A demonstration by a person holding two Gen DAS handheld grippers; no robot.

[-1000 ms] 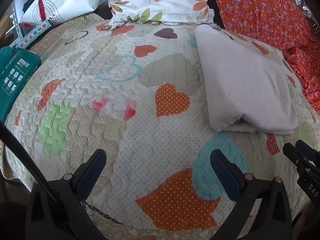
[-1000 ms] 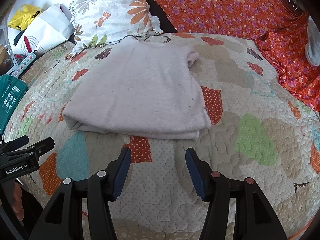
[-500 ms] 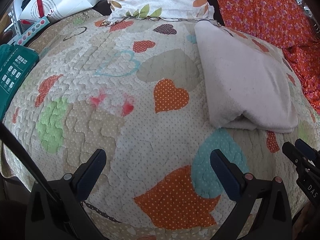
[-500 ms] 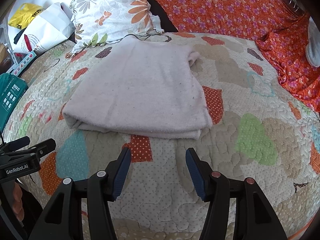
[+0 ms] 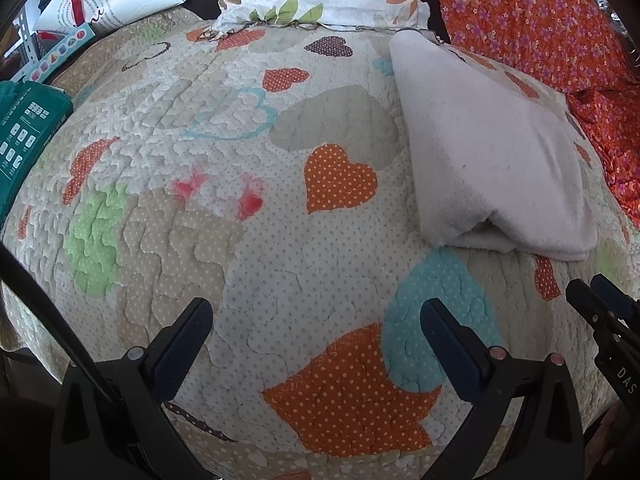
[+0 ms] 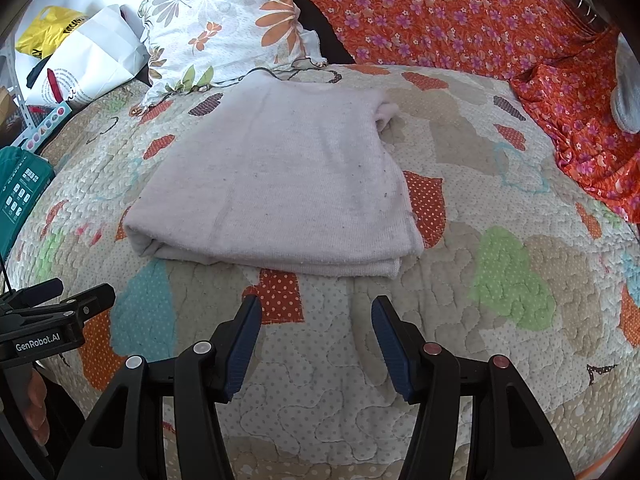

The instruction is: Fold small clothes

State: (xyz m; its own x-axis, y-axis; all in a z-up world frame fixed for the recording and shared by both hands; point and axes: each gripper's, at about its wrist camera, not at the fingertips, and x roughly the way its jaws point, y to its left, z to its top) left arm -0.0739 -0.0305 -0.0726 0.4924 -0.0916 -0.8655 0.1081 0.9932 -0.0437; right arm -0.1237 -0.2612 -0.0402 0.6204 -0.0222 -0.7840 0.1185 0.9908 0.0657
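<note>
A pale pink-white garment (image 6: 280, 184) lies folded into a flat rectangle on the heart-patterned quilt (image 6: 500, 280). It also shows in the left wrist view (image 5: 488, 152) at the right. My right gripper (image 6: 316, 320) is open and empty, just short of the garment's near folded edge. My left gripper (image 5: 316, 328) is open wide and empty over bare quilt (image 5: 200, 216), to the left of the garment. Each gripper shows at the edge of the other's view.
A floral pillow (image 6: 228, 28) and an orange flowered blanket (image 6: 460, 16) lie behind the garment. A white paper bag (image 6: 92, 64), a yellow bag (image 6: 44, 32) and a teal box (image 6: 20, 188) sit at the left edge of the bed.
Both grippers have crept slightly forward; the garment sits a little lower in the views. Both stay open, and the garment has not moved.
</note>
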